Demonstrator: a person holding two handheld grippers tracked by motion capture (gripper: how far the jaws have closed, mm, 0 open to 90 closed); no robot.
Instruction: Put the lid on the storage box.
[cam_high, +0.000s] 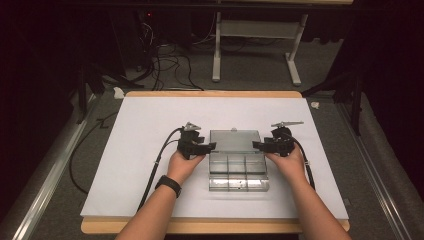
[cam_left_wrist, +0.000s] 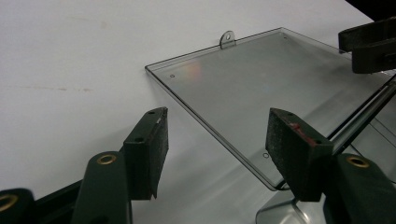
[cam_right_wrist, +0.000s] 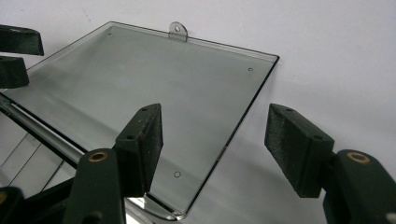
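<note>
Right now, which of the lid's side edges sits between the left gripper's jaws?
The lid's left side edge, near the hinge; the left gripper straddles it with jaws open, while the right gripper straddles the opposite edge.

open lid between grippers, paper free

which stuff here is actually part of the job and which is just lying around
In the job:
- clear compartment box
- its open lid, laid back, small tab on the far edge
- left hand-held gripper, jaws open at the lid's left edge
- right hand-held gripper, jaws open at the right edge

Lying about:
- white sheet on the table
- cables on the floor
- white table frame beyond
</note>
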